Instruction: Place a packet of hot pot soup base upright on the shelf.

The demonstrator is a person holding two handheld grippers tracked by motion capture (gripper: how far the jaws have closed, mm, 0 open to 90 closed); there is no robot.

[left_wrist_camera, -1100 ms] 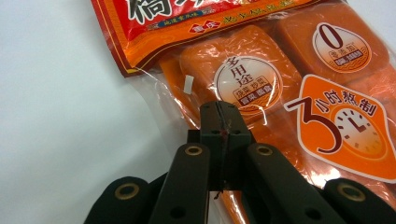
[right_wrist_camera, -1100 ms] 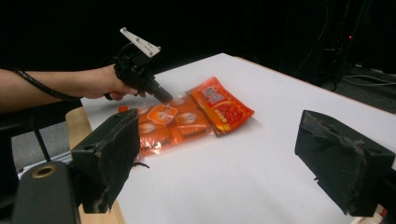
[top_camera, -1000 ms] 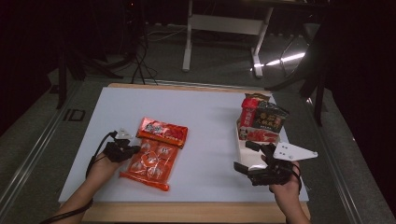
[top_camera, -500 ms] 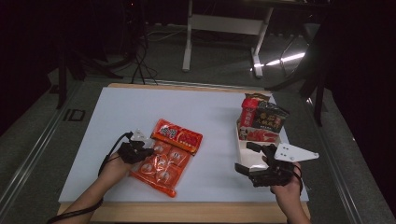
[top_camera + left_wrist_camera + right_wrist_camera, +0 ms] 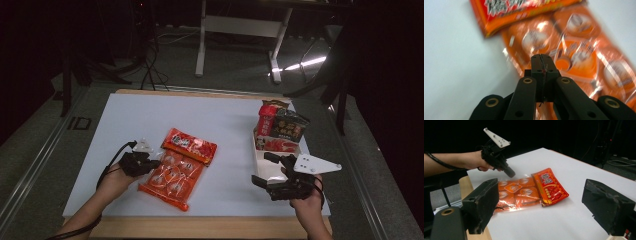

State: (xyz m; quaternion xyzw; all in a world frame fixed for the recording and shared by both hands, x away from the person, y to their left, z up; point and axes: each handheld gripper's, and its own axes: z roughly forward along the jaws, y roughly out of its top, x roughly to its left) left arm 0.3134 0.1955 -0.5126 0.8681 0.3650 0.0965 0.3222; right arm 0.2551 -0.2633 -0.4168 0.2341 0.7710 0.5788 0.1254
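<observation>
An orange bag of small round snacks (image 5: 171,177) lies on the white table top (image 5: 200,115), left of centre. A red packet (image 5: 190,146) overlaps its far end. My left gripper (image 5: 152,164) is shut with nothing between its jaws. Its tip hovers just over the orange bag's (image 5: 579,57) left edge, with the red packet (image 5: 519,12) beyond. From the right gripper view, the left gripper (image 5: 510,173) hangs above the orange bag (image 5: 516,193). My right gripper (image 5: 267,170) stands open and empty at the right, its black pads (image 5: 482,202) framing the red packet (image 5: 550,186).
A white tray (image 5: 259,155) lies by the right gripper. At its far end are a red packet (image 5: 268,117), a dark packet (image 5: 290,127) and another red one (image 5: 277,145). The table's wooden front edge (image 5: 200,227) is close to both hands.
The left gripper moved right against the two packets; both slid right and turned. It then lifted slightly off the orange bag. The right gripper stayed put.
</observation>
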